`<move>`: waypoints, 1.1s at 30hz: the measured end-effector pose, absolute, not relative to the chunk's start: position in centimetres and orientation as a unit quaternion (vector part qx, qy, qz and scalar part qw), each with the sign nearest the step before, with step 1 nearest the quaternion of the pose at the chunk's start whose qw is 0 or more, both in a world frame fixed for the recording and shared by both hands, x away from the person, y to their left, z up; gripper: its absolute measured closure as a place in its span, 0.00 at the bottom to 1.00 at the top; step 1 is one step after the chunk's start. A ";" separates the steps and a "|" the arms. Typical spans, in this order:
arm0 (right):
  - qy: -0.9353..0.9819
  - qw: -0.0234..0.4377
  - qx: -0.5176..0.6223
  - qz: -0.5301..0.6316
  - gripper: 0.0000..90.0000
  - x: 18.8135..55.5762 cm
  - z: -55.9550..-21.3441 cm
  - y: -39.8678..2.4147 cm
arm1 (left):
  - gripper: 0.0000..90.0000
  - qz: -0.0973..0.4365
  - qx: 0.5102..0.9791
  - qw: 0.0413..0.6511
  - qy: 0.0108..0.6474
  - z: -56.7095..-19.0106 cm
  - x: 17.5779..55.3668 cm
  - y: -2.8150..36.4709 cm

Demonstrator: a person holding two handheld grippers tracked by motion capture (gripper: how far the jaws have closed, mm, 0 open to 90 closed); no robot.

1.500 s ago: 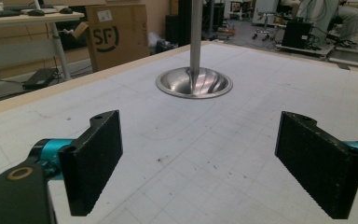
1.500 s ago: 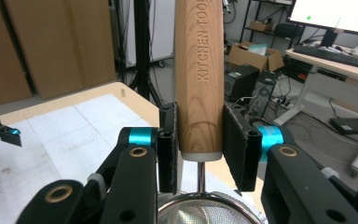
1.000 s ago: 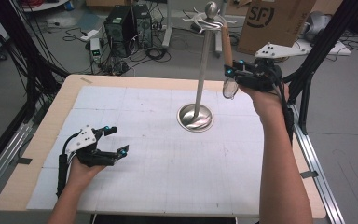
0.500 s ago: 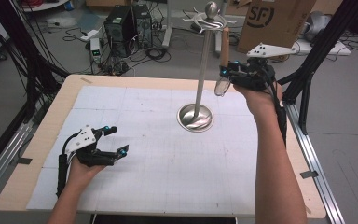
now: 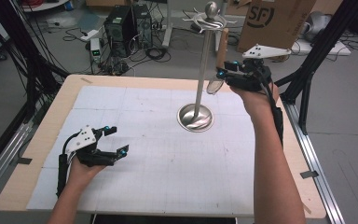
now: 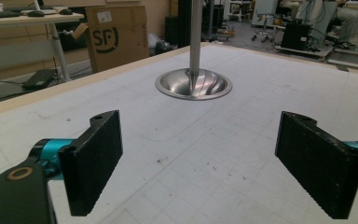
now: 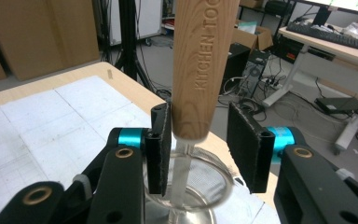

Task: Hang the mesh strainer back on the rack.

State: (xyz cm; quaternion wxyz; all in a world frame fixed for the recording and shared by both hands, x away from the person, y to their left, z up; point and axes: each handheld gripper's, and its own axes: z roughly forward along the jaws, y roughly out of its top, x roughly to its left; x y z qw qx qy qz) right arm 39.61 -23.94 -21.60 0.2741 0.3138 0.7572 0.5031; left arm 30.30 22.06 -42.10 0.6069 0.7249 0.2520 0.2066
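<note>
Strainer with wooden handle, frame centre: light, rigid; grip handle. Right gripper part-open, straddling handle, grip uncertain. Left gripper wide open, empty.

The table is pale wood with a white mat bearing a faint grey grid. The stand is shiny silver. The strainer handle is light brown wood, and both grippers are black with turquoise parts.
</note>
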 end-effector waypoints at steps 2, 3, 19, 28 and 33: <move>0.756 0.272 0.313 0.506 0.64 39.4 -21.6 -23.9 | 0.17 0.207 0.725 0.607 0.252 -42.1 30.3 22.1; 0.756 0.272 0.311 0.508 0.63 39.4 -21.5 -23.9 | 0.17 0.207 0.725 0.607 0.252 -42.1 30.3 22.1; 0.752 0.270 0.280 0.533 0.60 37.0 -21.3 -24.3 | 0.17 0.206 0.727 0.606 0.250 -42.1 30.3 22.0; 0.753 0.259 0.263 0.544 0.56 35.6 -22.5 -24.9 | 0.17 0.205 0.729 0.604 0.250 -42.2 30.3 21.9; 0.749 0.250 0.258 0.557 0.54 34.6 -23.7 -25.2 | 0.17 0.204 0.732 0.601 0.247 -42.2 30.3 21.8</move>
